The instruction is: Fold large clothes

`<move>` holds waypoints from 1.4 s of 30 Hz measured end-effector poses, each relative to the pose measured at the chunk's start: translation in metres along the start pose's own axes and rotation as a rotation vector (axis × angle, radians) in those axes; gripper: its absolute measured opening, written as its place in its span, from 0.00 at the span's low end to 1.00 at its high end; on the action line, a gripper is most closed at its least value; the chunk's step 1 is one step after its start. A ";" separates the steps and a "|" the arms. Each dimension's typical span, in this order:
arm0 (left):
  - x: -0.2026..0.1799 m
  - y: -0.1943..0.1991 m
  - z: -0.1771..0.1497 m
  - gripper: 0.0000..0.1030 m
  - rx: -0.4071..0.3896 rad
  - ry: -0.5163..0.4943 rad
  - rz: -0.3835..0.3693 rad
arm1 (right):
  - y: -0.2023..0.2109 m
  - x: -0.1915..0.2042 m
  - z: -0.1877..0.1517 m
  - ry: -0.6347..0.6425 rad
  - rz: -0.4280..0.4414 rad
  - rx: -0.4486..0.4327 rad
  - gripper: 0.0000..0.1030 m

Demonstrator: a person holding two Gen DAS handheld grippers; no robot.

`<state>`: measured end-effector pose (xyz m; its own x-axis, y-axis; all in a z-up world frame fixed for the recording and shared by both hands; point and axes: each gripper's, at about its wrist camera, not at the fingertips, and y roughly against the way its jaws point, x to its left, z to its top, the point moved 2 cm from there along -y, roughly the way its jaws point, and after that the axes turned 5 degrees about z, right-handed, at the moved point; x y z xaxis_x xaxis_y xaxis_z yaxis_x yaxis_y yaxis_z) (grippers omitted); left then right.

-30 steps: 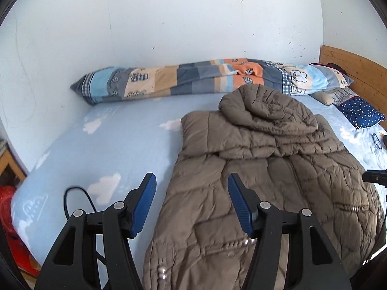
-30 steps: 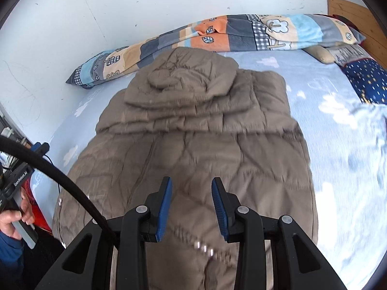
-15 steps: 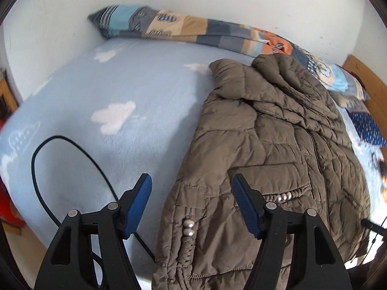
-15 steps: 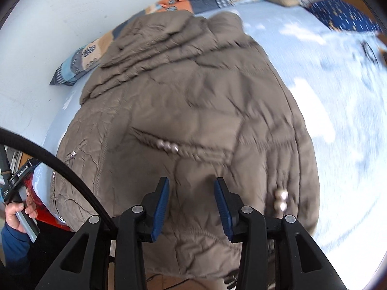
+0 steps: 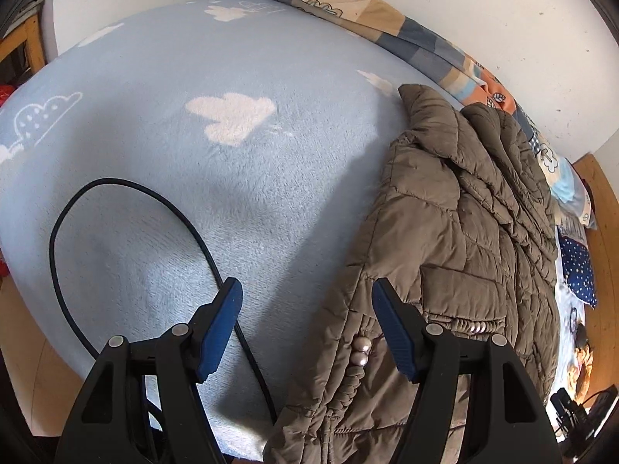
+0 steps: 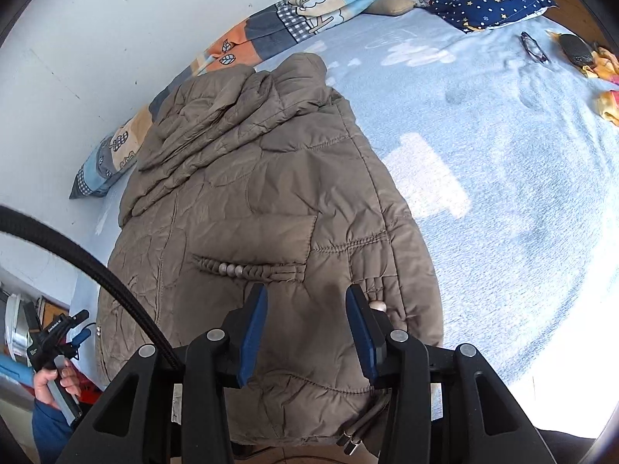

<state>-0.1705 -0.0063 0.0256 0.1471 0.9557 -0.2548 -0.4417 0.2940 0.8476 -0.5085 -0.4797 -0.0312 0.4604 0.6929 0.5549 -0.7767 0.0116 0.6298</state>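
A brown quilted hooded jacket lies spread on the light blue cloud-print bed, hood toward the wall and hem at the near edge. My left gripper is open above the bed beside the jacket's left edge; its right finger is over the hem corner near two pearl snaps, gripping nothing. In the right wrist view my right gripper hovers over the jacket near its lower right pocket. Its jaws are opening and the fabric below them is not pinched.
A black cable loops on the bed left of the left gripper. A long patchwork pillow lies along the wall. A navy star pillow, glasses and small items lie at the far right. A hand is visible lower left.
Both grippers have come down and tilted toward the jacket's hem, the left one swinging over its left edge. Both pairs of jaws stand wider than before.
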 end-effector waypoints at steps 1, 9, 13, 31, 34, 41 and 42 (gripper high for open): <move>-0.002 -0.002 -0.002 0.66 0.010 -0.011 -0.002 | 0.002 -0.001 0.001 -0.002 -0.001 -0.003 0.45; -0.019 -0.019 -0.023 0.66 0.114 -0.110 -0.020 | 0.018 -0.032 0.002 -0.123 -0.015 -0.035 0.51; -0.015 -0.023 -0.031 0.66 0.138 -0.093 -0.030 | 0.017 -0.046 -0.005 -0.174 -0.018 -0.013 0.51; -0.008 -0.021 -0.062 0.58 0.113 -0.105 -0.139 | -0.006 -0.051 -0.035 -0.178 -0.070 0.106 0.57; -0.015 -0.014 -0.063 0.49 0.077 -0.160 -0.159 | -0.010 -0.060 -0.037 -0.213 -0.050 0.110 0.57; -0.020 -0.023 -0.063 0.46 0.077 -0.191 -0.142 | -0.017 -0.055 -0.039 -0.187 -0.039 0.115 0.58; -0.022 -0.024 -0.063 0.50 0.076 -0.191 -0.132 | -0.018 -0.056 -0.039 -0.190 -0.032 0.118 0.57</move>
<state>-0.2187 -0.0333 -0.0187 0.3672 0.8874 -0.2788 -0.3406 0.4073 0.8474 -0.5372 -0.4906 -0.0950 0.5654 0.5456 0.6186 -0.7095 -0.0610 0.7021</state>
